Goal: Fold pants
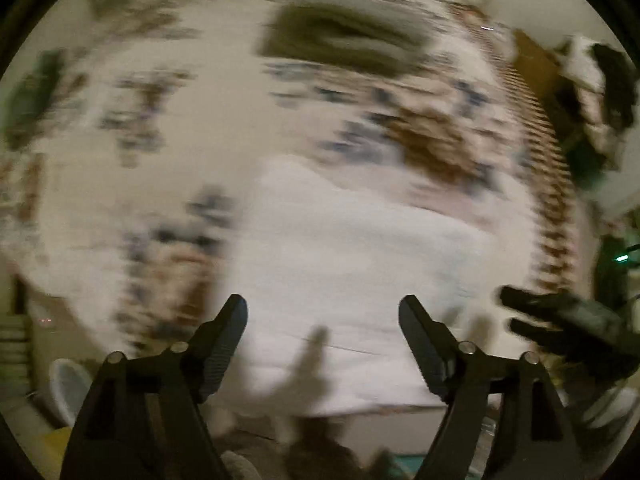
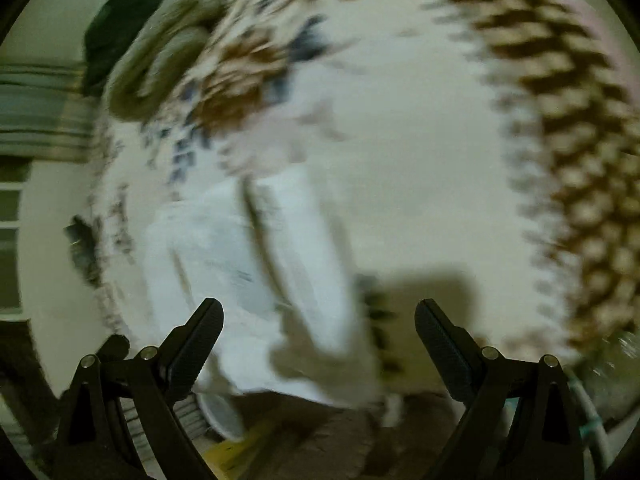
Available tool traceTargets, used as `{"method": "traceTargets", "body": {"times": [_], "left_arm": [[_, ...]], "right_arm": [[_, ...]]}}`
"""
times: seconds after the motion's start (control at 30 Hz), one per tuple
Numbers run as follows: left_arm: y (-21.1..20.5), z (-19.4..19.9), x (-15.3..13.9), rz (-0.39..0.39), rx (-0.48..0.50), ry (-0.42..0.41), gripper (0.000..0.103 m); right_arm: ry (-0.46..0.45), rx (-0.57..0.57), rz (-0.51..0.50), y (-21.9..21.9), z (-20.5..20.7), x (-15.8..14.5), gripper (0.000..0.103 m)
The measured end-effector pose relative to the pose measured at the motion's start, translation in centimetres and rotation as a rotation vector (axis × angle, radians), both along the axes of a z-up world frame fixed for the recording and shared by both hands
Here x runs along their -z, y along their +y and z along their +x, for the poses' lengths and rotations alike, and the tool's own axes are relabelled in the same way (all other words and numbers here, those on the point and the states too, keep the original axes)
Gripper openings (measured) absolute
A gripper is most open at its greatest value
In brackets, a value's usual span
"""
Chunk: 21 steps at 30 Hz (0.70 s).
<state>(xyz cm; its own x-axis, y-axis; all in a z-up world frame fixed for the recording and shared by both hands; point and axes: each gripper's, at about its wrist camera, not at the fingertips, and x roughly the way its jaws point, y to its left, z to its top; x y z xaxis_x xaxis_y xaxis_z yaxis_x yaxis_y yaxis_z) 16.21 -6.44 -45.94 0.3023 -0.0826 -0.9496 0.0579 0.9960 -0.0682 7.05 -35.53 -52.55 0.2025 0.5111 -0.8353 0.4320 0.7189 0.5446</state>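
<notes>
Both views are blurred by motion. White pants (image 1: 352,272) lie folded on a patterned bedspread (image 1: 132,184), near its front edge. My left gripper (image 1: 322,312) is open and empty, held above the near edge of the pants. The right gripper shows at the right of the left wrist view as a dark blurred shape (image 1: 568,328). In the right wrist view the pants (image 2: 256,264) lie at centre left on the bedspread (image 2: 420,160). My right gripper (image 2: 318,316) is open and empty, above the pants' near right edge.
A folded olive-green garment (image 1: 344,36) lies farther back on the bed; it also shows in the right wrist view (image 2: 160,68). The bedspread has a brown zigzag border (image 2: 568,152) along its right side. The floor and some clutter lie below the bed's front edge (image 1: 280,440).
</notes>
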Motion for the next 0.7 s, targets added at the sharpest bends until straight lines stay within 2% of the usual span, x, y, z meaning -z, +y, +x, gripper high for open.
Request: {"method": "traceTargets", "body": {"times": [0.07,0.13,0.17,0.2,0.23,0.27,0.33,0.37,0.53,0.63,0.7], "left_arm": [[2.4,0.6,1.1,0.053,-0.048,0.036,0.081],[4.4,1.0,2.0,0.083,-0.099,0.058,0.081],[5.1,1.2,2.4,0.098,-0.117,0.067,0.081],[5.2,1.4,2.7,0.104,-0.124,0.067,0.081],[5.4,1.4,2.7,0.107,-0.132,0.062,0.081],[5.6,1.5,2.7,0.104,-0.141,0.059,0.081],[5.8,1.7,2.5,0.092,-0.149,0.05,0.081],[5.8,1.7,2.3,0.087,-0.151,0.043,0.081],[5.4,2.8,1.9,0.034,-0.146,0.032,0.081],[4.3,3.5,2.3,-0.015,-0.138,0.035,0.081],[3.2,4.0,3.1,-0.064,-0.134,0.042,0.081]], "right_arm": [[0.0,-0.037,0.019,1.9,1.6,1.2,0.098],[0.041,-0.092,-0.002,4.1,3.0,3.1,0.098],[0.055,-0.11,-0.031,4.8,3.3,3.7,0.091],[0.061,-0.112,-0.084,5.5,3.4,4.0,0.082],[0.054,-0.117,-0.136,5.8,3.4,3.8,0.057],[0.028,-0.133,-0.184,6.2,3.3,3.0,0.038],[-0.009,-0.153,-0.217,6.7,2.9,1.4,0.024],[-0.027,-0.155,-0.222,6.8,2.6,0.5,0.011],[-0.103,-0.095,-0.291,5.1,0.6,-5.3,0.01],[-0.093,-0.028,-0.344,1.9,-0.8,-6.9,0.01],[-0.055,0.019,-0.363,-0.5,-1.8,-6.4,0.01]]}}
